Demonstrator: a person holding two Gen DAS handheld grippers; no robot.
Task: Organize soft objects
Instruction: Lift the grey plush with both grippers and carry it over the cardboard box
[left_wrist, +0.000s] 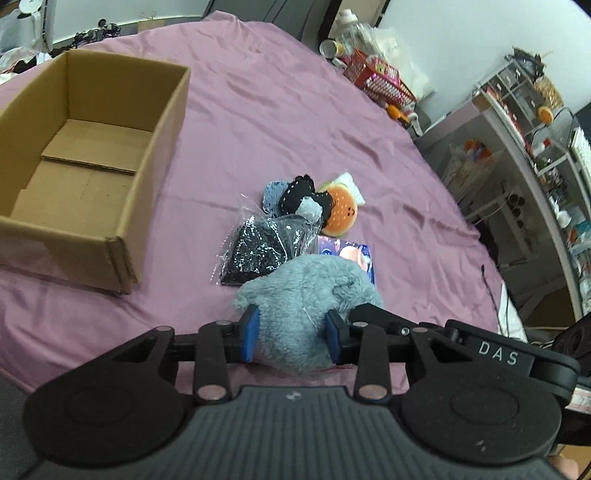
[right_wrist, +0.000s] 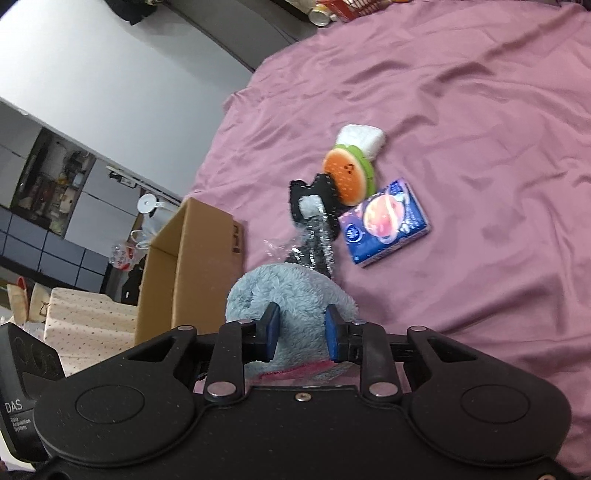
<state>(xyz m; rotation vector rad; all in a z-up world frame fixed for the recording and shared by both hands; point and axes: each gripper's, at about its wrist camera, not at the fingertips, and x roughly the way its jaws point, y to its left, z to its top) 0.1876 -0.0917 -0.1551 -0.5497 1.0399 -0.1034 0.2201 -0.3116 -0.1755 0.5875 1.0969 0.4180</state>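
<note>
Left wrist view: left gripper (left_wrist: 291, 332) clamped on a grey-blue plush (left_wrist: 306, 295), blue pads pressed into the fur on both sides. Right wrist view: right gripper (right_wrist: 301, 334) likewise clamped on the same grey-blue plush (right_wrist: 288, 295), a pink seam showing under the jaws. Plush apparently held off the purple sheet (left_wrist: 295, 110), just short of the cardboard box (left_wrist: 92, 147) and level with its near corner.

Step in hand, by judgement: carrying the plush to the box, which looks empty inside. Beyond the plush and well clear of the box wall, still on the sheet: a black item in a clear bag (left_wrist: 262, 247), a black-and-grey soft toy (left_wrist: 299, 199), an orange burger-like plush (left_wrist: 340, 214), a white folded piece (right_wrist: 364, 138) behind it, and a blue tissue pack (right_wrist: 384, 221).

Next move, likely: swing both grippers together toward the box opening, clear the near rim, lower the plush inside, then spread both sets of jaws. Calls for matched motion, since uneven pull would stretch or twist the soft body.
</note>
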